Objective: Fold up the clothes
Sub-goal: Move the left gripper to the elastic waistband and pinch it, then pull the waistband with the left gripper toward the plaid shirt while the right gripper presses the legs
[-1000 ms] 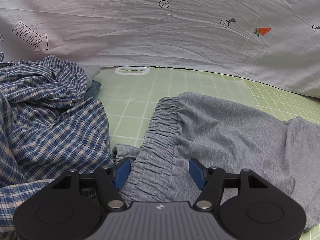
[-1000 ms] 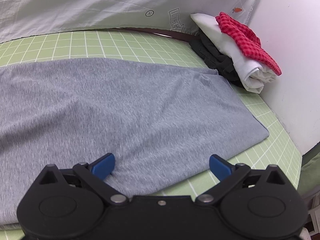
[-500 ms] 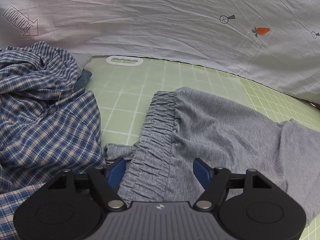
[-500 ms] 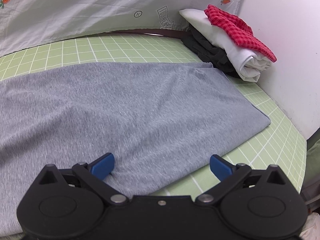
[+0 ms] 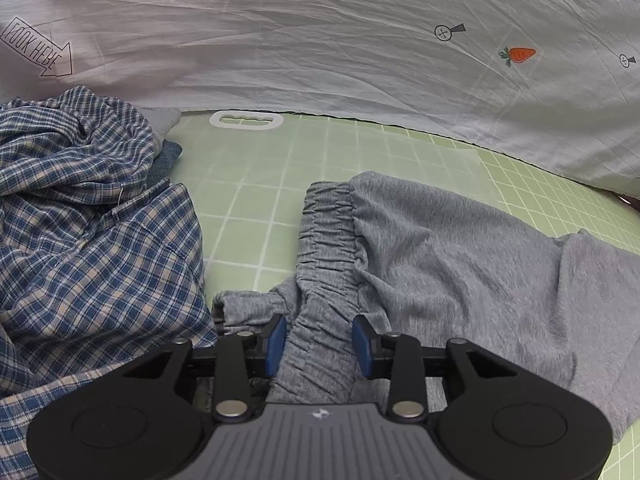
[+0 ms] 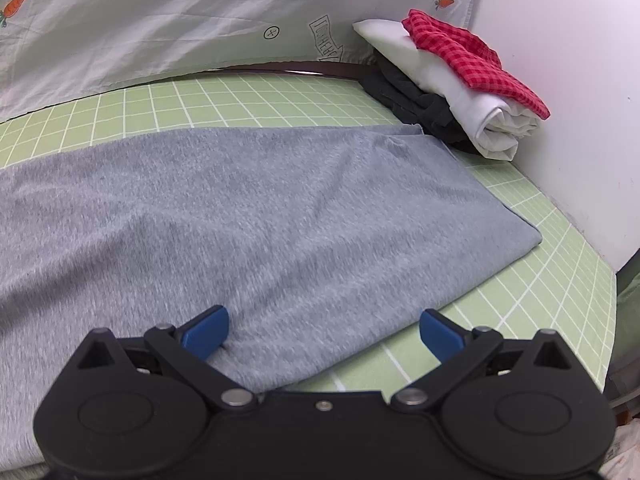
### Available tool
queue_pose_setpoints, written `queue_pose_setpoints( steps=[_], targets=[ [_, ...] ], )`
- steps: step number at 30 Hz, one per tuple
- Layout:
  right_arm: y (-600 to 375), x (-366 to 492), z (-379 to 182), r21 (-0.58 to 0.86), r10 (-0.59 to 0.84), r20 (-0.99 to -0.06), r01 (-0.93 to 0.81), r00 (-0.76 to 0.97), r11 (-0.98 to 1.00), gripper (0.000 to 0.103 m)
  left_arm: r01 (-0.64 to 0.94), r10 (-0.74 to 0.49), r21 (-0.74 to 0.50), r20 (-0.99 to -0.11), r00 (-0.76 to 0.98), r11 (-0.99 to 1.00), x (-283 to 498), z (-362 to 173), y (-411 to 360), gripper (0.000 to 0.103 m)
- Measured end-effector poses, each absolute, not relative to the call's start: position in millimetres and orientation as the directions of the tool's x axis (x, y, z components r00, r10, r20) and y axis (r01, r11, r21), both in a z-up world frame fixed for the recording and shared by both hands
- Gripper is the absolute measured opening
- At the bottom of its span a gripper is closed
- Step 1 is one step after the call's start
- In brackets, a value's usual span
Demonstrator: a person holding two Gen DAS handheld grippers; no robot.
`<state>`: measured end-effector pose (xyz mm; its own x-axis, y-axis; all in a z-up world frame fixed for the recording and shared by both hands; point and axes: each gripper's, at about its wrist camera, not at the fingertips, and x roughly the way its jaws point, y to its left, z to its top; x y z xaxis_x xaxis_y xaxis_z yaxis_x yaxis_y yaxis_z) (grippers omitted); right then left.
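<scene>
Left wrist view, left to right. Crumpled blue plaid shirt [image 5: 88, 232] heaped at the left, lying on the green gridded mat [image 5: 256, 184]; a grey and a dark blue garment edge peek out behind it. White oval handle cut-out [image 5: 246, 122] at the mat's far edge. White printed sheet [image 5: 320, 52] hangs behind, with carrot and arrow prints.

Grey sweatpants [image 5: 460, 264] lie across the mat, centre to right, elastic waistband [image 5: 324, 236] toward the shirt, near it but apart. Left hand-held gripper [image 5: 319, 344] straddles the near end of the waistband: jaws closing, gathered fabric between the blue pads [image 5: 276, 338]. Pads look just at the cloth; firm pinch not confirmed.

Right wrist view, left to right. The same grey sweatpants [image 6: 280, 216] spread flat over the mat [image 6: 560, 264], the leg end reaching toward the right. Right hand-held gripper [image 6: 324, 330] spread wide over the near edge of the leg; left pad [image 6: 208, 330] touching the fabric, right pad over bare mat, nothing pinched.

Far right corner: stack of folded clothes against the white wall [image 6: 572, 92]. Dark garment [image 6: 416, 108] at bottom, white one [image 6: 460, 92] above, red checked piece [image 6: 468, 54] on top. The grey leg's far corner lies just beside the dark garment.
</scene>
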<state>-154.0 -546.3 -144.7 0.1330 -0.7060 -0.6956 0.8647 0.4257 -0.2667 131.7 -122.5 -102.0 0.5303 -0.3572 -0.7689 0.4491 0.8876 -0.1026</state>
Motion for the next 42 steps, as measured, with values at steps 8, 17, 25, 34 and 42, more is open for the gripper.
queue_pose_setpoints(
  steps=[8, 17, 25, 34, 42],
  targets=[
    [-545.6, -153.0, -144.3, -0.258, -0.707, -0.696, 0.874, 0.127, 0.412, 0.103, 0.535, -0.465, -0.167, -0.739, 0.488, 0.828, 131.3, -96.9, -133.2, 0.042],
    [-545.0, -154.5, -145.3, -0.242, -0.708, -0.694, 0.885, 0.128, 0.398, 0.103, 0.521, -0.405, -0.125, -0.785, 0.468, 0.844, 139.6, -109.8, -143.9, 0.048],
    [-546.8, -159.0, -145.9, -0.218, -0.702, -0.696, 0.887, 0.150, 0.406, 0.103, 0.361, -0.422, -0.250, -0.719, 0.553, 0.899, 128.0, -99.6, -112.9, 0.010],
    [-549.7, -167.8, -148.7, -0.148, -0.686, -0.704, 0.907, 0.184, 0.395, 0.103, 0.260, -0.432, -0.351, -0.629, 0.646, 0.899, 71.5, -62.0, -50.1, 0.010],
    [-552.4, -172.1, -147.8, -0.144, -0.682, -0.706, 0.905, 0.190, 0.401, 0.103, 0.086, -0.267, -0.271, -0.753, 0.602, 0.959, 70.3, -97.3, -41.6, 0.025]
  ],
)
